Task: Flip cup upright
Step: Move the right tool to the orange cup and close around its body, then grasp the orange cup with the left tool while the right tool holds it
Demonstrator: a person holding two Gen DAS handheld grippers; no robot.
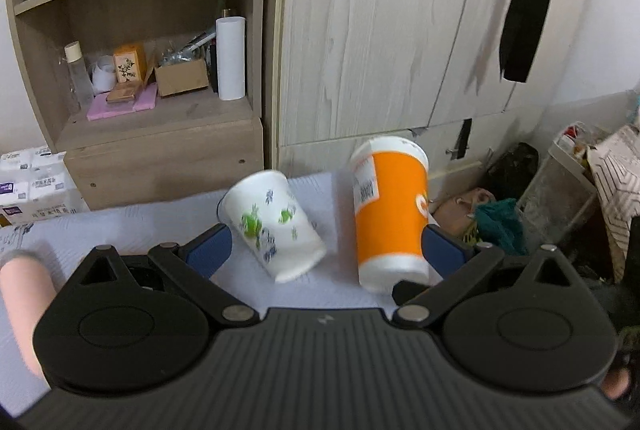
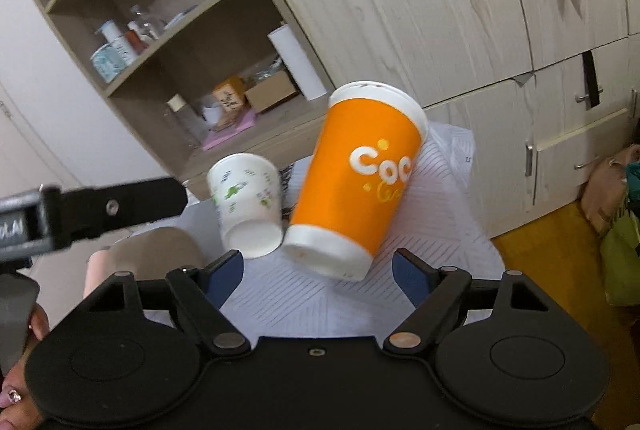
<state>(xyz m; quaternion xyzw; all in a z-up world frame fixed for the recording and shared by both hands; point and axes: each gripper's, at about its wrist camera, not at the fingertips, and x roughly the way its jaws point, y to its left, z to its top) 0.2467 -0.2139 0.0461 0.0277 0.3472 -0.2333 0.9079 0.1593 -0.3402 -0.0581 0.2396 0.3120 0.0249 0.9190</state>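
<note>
An orange paper cup [image 1: 390,214] with a white rim stands mouth up on the white cloth [image 1: 120,230], close to my left gripper's right pad. A white cup with green and blue flowers [image 1: 272,226] leans tilted beside it, mouth up-left, base toward me. My left gripper [image 1: 324,250] is open with both cups between its pads. In the right wrist view the orange cup [image 2: 360,182] and the white cup [image 2: 248,202] sit just beyond my open right gripper [image 2: 318,270]. The left gripper's finger [image 2: 120,206] reaches in from the left.
A wooden shelf unit [image 1: 160,134] with bottles, boxes and a paper roll stands behind the table. Pale cupboard doors [image 1: 380,30] lie behind the cups. Bags and clutter [image 1: 560,190] sit on the floor to the right. The table's right edge is near the orange cup.
</note>
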